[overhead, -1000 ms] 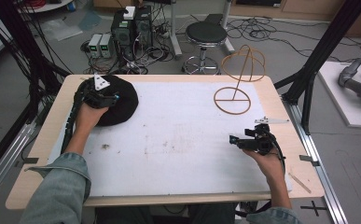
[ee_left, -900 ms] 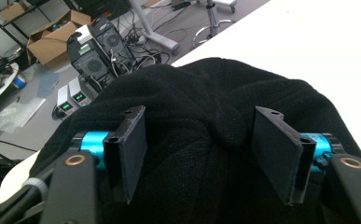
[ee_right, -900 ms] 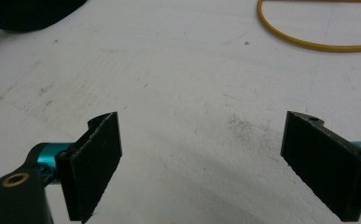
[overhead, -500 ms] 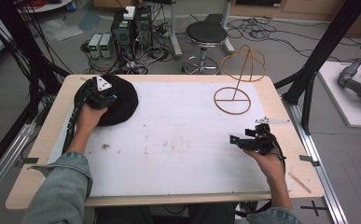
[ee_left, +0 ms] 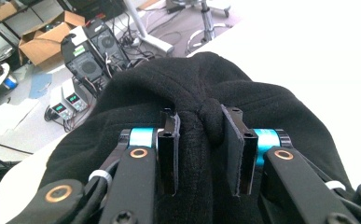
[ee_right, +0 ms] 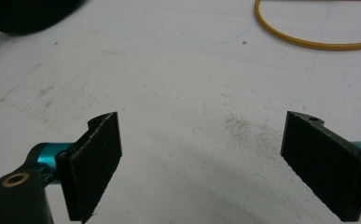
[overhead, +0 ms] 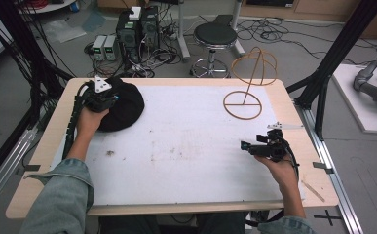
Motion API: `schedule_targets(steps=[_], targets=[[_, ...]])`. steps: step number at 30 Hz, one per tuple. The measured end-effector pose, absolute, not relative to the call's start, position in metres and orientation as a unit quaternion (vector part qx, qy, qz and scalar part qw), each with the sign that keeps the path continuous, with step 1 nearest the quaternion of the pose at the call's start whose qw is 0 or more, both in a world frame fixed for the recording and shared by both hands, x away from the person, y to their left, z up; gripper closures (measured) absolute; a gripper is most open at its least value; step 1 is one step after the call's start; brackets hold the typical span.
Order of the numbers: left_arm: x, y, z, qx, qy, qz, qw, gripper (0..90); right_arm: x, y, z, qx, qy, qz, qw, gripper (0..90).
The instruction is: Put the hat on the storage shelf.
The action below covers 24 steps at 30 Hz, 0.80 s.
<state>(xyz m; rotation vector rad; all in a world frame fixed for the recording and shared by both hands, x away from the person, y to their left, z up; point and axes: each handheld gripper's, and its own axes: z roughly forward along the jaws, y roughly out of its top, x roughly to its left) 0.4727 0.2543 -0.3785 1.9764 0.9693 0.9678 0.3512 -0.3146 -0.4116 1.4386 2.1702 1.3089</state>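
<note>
Between left tongs [ee_left: 200, 140] (high view hides this): pinched black hat [ee_left: 243, 98] fold

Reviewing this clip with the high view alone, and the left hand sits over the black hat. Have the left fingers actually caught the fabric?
Observer: Yes. In the left gripper view the left gripper has just closed, pinching a fold of the black hat.
Operator: And the right one?
Observer: The right gripper stands wide open with bare table between its fingers.
Operator: Anything ahead of it?
Observer: An arc of the wire stand's yellow base ring.
</note>
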Motion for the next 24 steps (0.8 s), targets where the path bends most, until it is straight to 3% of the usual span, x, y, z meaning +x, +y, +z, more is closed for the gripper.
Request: schedule_targets(steps=[10, 24], targets=[[0.461, 0.266, -0.347, 0.737, 0.411, 0.347, 0.409, 70.0, 0.353, -0.315, -0.409, 0.487, 0.737, 0.455, 0.115, 12.3], [0.45, 0.245, -0.284, 0.7, 0.424, 0.304, 0.487, 70.0, 0.351, -0.318, -0.404, 0.489, 0.727, 0.469, 0.109, 12.3]])
